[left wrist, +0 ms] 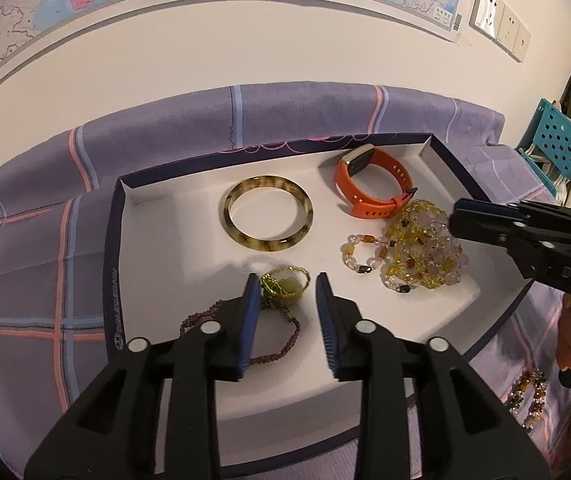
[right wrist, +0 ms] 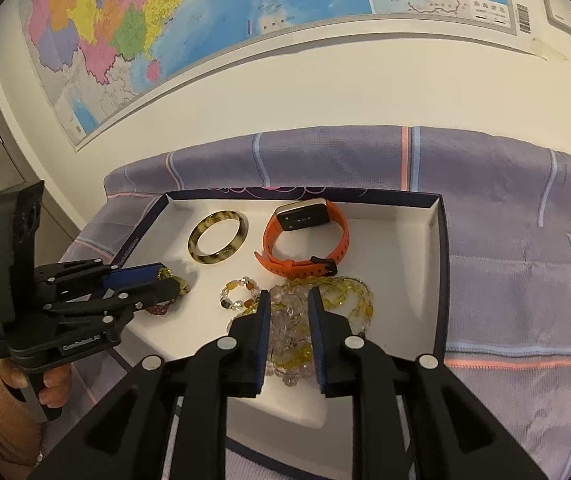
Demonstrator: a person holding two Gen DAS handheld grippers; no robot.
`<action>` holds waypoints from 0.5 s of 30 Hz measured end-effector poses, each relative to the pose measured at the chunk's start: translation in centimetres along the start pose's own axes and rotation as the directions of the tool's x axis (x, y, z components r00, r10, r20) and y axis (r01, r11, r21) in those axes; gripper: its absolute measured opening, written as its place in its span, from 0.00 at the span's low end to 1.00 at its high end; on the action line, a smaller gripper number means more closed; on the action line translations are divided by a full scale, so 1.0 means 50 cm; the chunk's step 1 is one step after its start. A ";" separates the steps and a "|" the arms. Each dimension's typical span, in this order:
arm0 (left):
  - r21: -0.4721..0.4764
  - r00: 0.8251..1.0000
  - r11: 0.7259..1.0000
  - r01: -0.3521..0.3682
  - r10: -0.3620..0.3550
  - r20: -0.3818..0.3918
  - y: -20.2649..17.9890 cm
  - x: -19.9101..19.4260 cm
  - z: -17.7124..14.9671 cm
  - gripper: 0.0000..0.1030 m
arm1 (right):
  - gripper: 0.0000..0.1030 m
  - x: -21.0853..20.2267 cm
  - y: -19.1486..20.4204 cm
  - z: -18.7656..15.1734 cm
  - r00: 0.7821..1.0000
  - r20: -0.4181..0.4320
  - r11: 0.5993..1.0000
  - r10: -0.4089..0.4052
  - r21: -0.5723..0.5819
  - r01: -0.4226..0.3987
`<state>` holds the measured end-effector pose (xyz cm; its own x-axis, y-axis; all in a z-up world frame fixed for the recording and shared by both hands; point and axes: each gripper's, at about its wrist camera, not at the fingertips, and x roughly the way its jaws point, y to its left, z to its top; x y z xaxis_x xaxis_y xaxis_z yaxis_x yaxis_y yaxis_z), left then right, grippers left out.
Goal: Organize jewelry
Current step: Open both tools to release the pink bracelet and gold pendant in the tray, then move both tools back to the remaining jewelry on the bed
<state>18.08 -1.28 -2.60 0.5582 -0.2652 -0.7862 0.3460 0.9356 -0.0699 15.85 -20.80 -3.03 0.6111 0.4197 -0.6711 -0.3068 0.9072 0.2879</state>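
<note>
**Two claws over a crowded tray, and tangles the main risk**

At the bottom centre of my left view, my left claw [left wrist: 285,286] stands with its blue-padded jaws parted wide and nothing held, hanging over the small gold-wire ring with a pale green stone [left wrist: 286,285]. A dark red beaded bracelet [left wrist: 285,346] loops right under it; closing here could, I judge, snag both at once and drag the beads along.

Low in the right view, my right claw [right wrist: 288,298] is likewise parted, straddling the heap of yellow and clear pink bead strands [right wrist: 305,320] without gripping. The strands lie knotted together, so a pinch might lift the whole pile, or slip off the round beads. A small loop of mixed clear and amber beads [right wrist: 237,295] lies touching the heap and could trail out with it.

Further up the white-lined, dark-rimmed shallow box [right wrist: 443,264], the mottled tortoiseshell bangle [right wrist: 218,242] and orange-strapped smartwatch [right wrist: 305,236] rest apart. One more beaded bracelet [left wrist: 525,396] lies outside on the purple checked cloth [left wrist: 37,280], lower right.
</note>
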 end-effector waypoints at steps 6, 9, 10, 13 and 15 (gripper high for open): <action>0.002 1.000 1.000 -0.004 0.003 0.023 0.000 -0.008 -0.001 0.44 | 0.19 -0.022 0.005 -0.010 1.000 0.013 1.000 0.014 0.002 -0.014; 0.006 0.998 1.000 -0.010 0.009 0.062 -0.001 -0.033 -0.004 0.48 | 0.25 -0.041 0.009 -0.018 0.999 0.026 1.000 0.026 -0.001 -0.026; 0.007 0.997 1.000 -0.007 0.007 0.072 -0.001 -0.042 -0.005 0.50 | 0.28 -0.049 0.011 -0.021 0.999 0.031 1.000 0.028 -0.002 -0.028; 0.016 0.994 1.000 -0.019 0.018 0.112 -0.003 -0.080 -0.014 0.52 | 0.30 -0.077 0.015 -0.032 0.998 0.050 0.999 0.046 -0.008 -0.045; 0.025 0.990 1.000 -0.018 0.014 0.137 -0.007 -0.106 -0.024 0.54 | 0.31 -0.097 0.017 -0.040 0.997 0.062 0.998 0.056 -0.013 -0.056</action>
<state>14.09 0.08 0.88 0.6613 -0.2812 -0.6954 0.3547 0.9341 -0.0405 11.15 -22.11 -0.89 0.6366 0.4713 -0.6105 -0.3502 0.8819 0.3157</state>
